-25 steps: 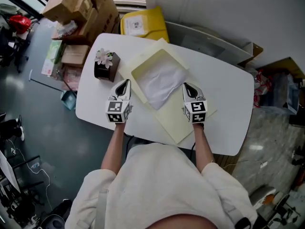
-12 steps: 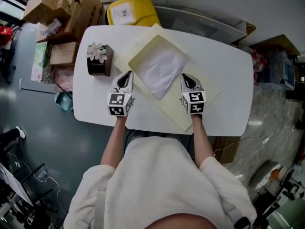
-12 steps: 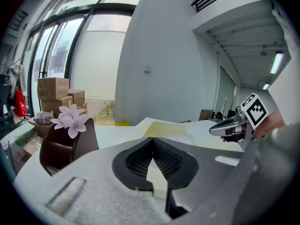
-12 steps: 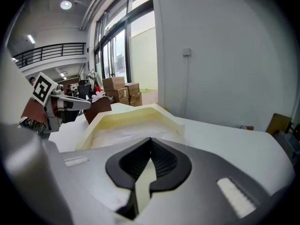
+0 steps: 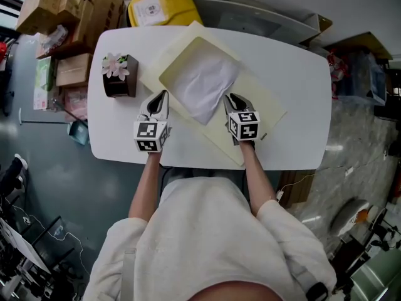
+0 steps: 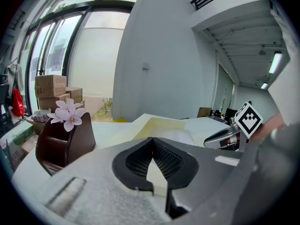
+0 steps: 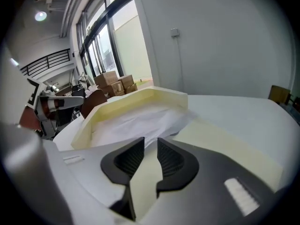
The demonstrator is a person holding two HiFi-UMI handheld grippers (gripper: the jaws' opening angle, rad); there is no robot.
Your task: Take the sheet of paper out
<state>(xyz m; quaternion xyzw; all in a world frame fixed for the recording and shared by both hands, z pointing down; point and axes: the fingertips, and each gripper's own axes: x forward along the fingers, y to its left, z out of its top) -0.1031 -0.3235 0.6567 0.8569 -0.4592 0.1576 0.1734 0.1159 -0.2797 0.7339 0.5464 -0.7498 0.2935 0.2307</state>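
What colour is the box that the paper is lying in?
Pale yellow; the box shows clearest in the head view.

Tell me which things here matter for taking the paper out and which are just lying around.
For the job: sheet of paper; cream box holding it; right tongs, jaws opening with nothing between them; left tongs, shut.
Just lying about: flower holder; cardboard boxes; yellow bin.

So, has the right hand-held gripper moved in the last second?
Yes: the right hand-held gripper shifted left, from the lid's right corner toward the paper; jaws opening, nothing between them.
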